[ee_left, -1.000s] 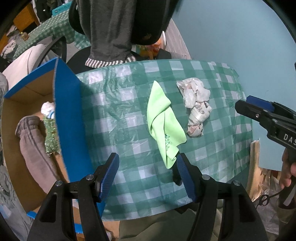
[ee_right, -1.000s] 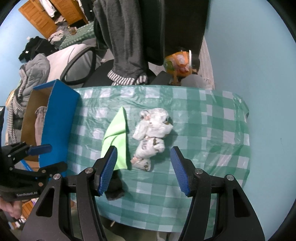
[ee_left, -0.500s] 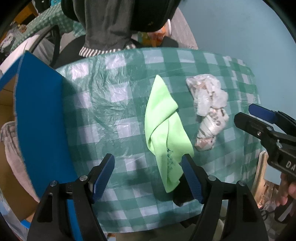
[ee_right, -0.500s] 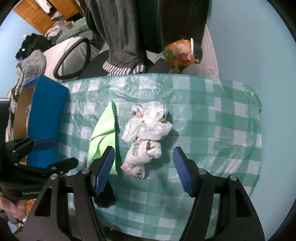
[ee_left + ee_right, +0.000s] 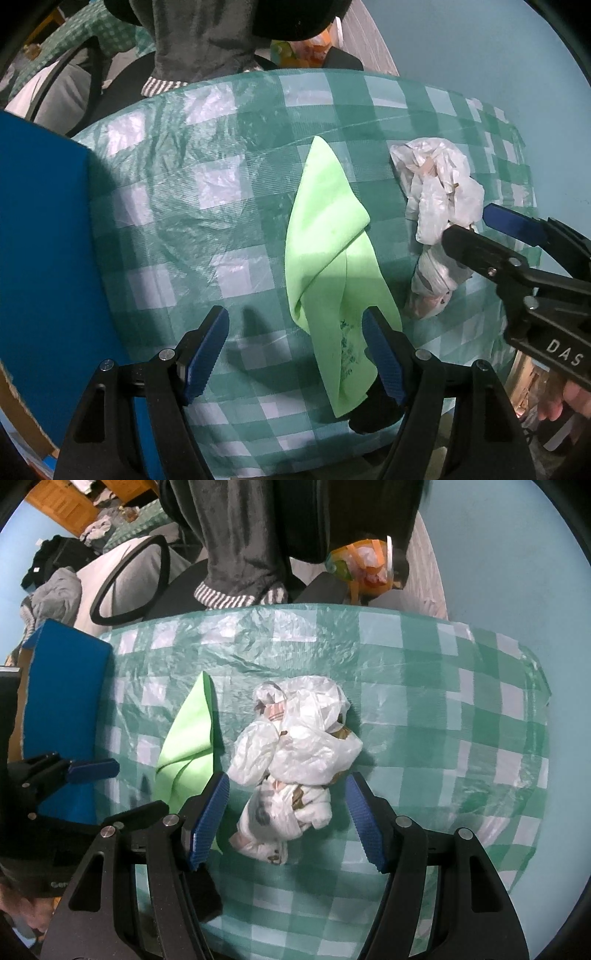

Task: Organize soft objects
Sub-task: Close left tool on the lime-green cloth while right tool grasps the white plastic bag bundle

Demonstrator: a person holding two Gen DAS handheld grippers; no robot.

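A light green cloth (image 5: 328, 258) lies folded on the green checked tablecloth (image 5: 177, 206), with a crumpled white plastic bag bundle (image 5: 436, 206) to its right. My left gripper (image 5: 295, 343) hangs open just above the table, its right finger over the cloth's near end, nothing pressed. In the right wrist view my right gripper (image 5: 284, 805) is open, pointing down, with the near end of the bag bundle (image 5: 295, 746) between its blue pads, which stand clear of it. The green cloth (image 5: 192, 738) lies left of that. Each gripper shows in the other's view: the right gripper (image 5: 476, 229) and the left gripper (image 5: 122, 790).
A blue cardboard box (image 5: 40, 240) stands against the table's left side, also seen as the box (image 5: 62, 709). A small dark item (image 5: 373, 417) sits at the table's front edge. Behind the table are an office chair (image 5: 125, 583), hanging grey clothing (image 5: 236, 554) and an orange bag (image 5: 365, 565).
Both grippers have come down closer to the table and their jaws stand a little wider. The cloth and the bag have not moved. The box's inside has slipped out of the left view.
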